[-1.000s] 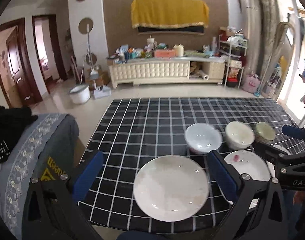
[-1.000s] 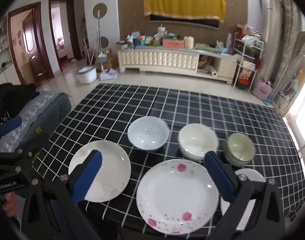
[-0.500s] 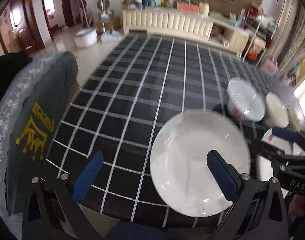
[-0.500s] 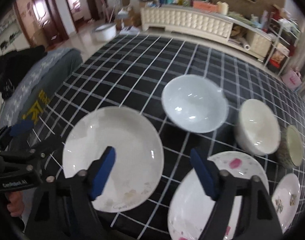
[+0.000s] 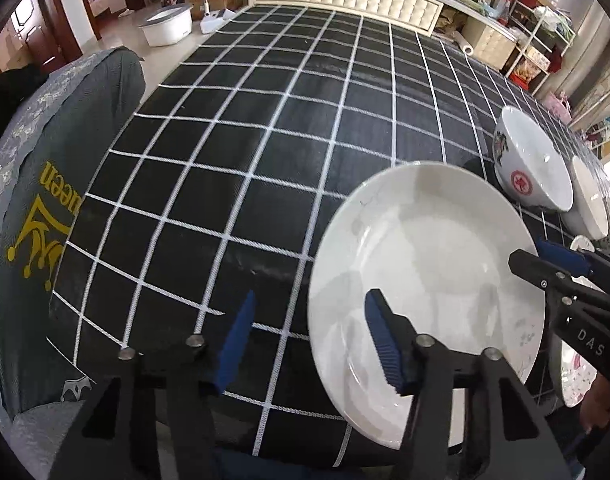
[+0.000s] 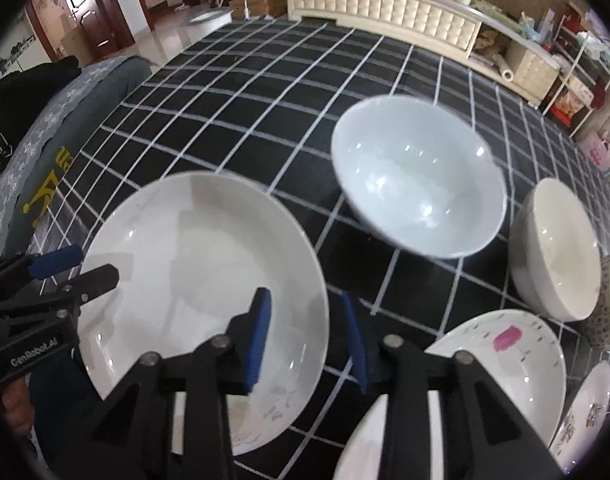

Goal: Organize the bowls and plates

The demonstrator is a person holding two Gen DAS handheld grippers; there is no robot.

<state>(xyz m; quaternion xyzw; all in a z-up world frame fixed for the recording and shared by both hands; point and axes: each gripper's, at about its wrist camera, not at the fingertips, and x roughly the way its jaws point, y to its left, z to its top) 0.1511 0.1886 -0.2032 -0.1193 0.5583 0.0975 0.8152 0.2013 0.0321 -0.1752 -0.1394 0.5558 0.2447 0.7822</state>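
Both grippers, left [image 5: 309,336] and right [image 6: 307,338], part-open, straddling white plate [image 6: 201,264] rim; bowl [image 6: 417,176] just beyond.

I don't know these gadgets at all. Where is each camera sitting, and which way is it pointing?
Left wrist: sits on the left gripper, looking forward and down over the checked tablecloth and the plain white plate; its own blue fingers show, and the right gripper enters from the right.
Right wrist: sits on the right gripper, looking down at the same plate, the white bowl and the flowered plate; the left gripper shows at the left.
Shared: the plain white plate, the white bowl, the tablecloth, each other's gripper.
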